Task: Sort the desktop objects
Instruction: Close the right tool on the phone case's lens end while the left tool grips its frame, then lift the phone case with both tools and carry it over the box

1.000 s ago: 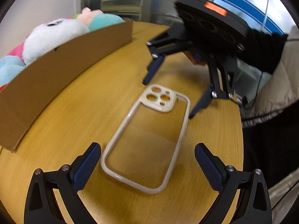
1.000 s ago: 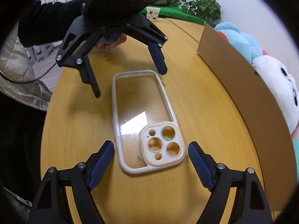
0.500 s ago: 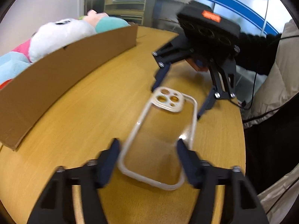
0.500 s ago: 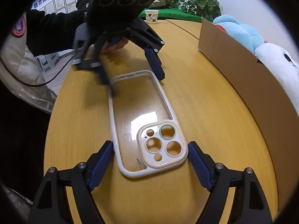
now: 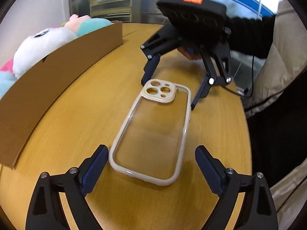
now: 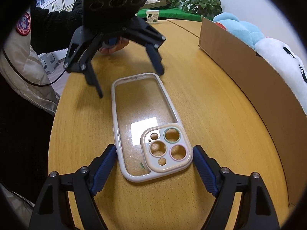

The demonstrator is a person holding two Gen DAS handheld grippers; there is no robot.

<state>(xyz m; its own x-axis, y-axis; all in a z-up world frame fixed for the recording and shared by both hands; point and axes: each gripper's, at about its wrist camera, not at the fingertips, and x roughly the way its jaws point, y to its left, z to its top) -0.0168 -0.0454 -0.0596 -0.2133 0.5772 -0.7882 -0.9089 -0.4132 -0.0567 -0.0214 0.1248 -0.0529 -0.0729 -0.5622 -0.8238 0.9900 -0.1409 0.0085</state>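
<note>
A clear phone case (image 5: 153, 130) with a cream rim and camera block lies flat on the wooden table (image 5: 80, 115). It also shows in the right wrist view (image 6: 145, 126). My left gripper (image 5: 151, 164) is open, with its pads on either side of the case's plain end and apart from it. My right gripper (image 6: 155, 163) is open around the camera end, its pads close beside the rim. Each gripper shows in the other's view, the right one (image 5: 172, 88) and the left one (image 6: 130, 82).
A cardboard box (image 5: 57, 61) with plush toys (image 5: 44, 42) runs along one side of the table; it also shows in the right wrist view (image 6: 249, 63). A paper cup (image 6: 152, 16) and green plants (image 6: 199, 2) stand at the far end. The table edge (image 5: 247, 134) is near the case.
My left gripper closed around the case's plain end half a second ago and has opened again. My right gripper has moved in closer around the camera end.
</note>
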